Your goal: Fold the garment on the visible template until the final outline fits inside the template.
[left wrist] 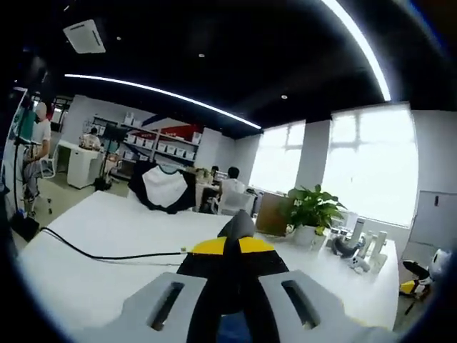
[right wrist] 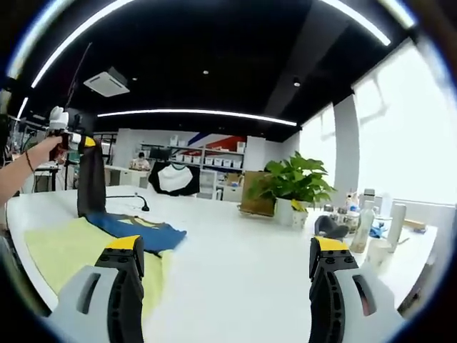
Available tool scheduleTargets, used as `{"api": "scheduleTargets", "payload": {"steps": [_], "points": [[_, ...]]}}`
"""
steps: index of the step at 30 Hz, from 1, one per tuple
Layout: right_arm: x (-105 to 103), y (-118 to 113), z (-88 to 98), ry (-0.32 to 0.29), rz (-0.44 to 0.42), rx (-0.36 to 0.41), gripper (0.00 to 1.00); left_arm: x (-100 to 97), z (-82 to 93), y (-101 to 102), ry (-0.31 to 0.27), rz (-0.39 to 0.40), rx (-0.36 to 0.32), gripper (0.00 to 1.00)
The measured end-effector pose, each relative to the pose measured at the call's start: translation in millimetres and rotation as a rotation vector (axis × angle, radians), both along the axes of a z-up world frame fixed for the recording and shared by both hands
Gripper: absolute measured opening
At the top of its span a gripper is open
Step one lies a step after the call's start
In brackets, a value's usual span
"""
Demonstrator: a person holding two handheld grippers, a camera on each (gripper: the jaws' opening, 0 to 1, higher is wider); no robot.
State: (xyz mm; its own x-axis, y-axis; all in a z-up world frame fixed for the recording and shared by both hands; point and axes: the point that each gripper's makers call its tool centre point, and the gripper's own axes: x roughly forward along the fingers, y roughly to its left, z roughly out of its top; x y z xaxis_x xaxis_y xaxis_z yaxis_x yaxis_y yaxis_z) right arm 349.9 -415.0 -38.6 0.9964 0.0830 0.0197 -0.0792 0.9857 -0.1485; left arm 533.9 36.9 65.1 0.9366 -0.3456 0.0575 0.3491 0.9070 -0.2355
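My left gripper (left wrist: 228, 246) is shut on a fold of the dark garment (left wrist: 239, 224), which pokes up between its yellow tips. In the right gripper view the same left gripper (right wrist: 74, 141), held by a person's hand, lifts a dark part of the garment (right wrist: 91, 183) off the table. The rest of the garment, blue (right wrist: 140, 230), lies on the yellow template (right wrist: 61, 250) at the left. My right gripper (right wrist: 227, 247) stands open above the white table, to the right of the garment, with nothing between its jaws.
A black cable (left wrist: 93, 254) runs across the white table (left wrist: 121, 221). A potted plant (right wrist: 289, 187), a brown board (right wrist: 255, 201) and several bottles (right wrist: 364, 214) stand at the far right. A black-and-white shirt (right wrist: 173, 179) hangs beyond the table. People sit in the background.
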Motion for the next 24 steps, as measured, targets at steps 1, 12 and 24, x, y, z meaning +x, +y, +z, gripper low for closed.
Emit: {"api": "scheduleTargets", "payload": {"steps": [1, 12, 24], "points": [[-1, -2, -0.4, -0.003, -0.009, 0.005, 0.99, 1.5, 0.1, -5, -0.002, -0.007, 0.009, 0.03], [-7, -5, -3.1, 0.004, -0.018, 0.027, 0.99, 24.9, -10.9, -64, 0.029, -0.108, 0.029, 0.03], [-10, -16, -7.7, 0.019, -0.052, 0.027, 0.99, 33.4, -48.2, -118, 0.077, -0.167, 0.042, 0.03]]}}
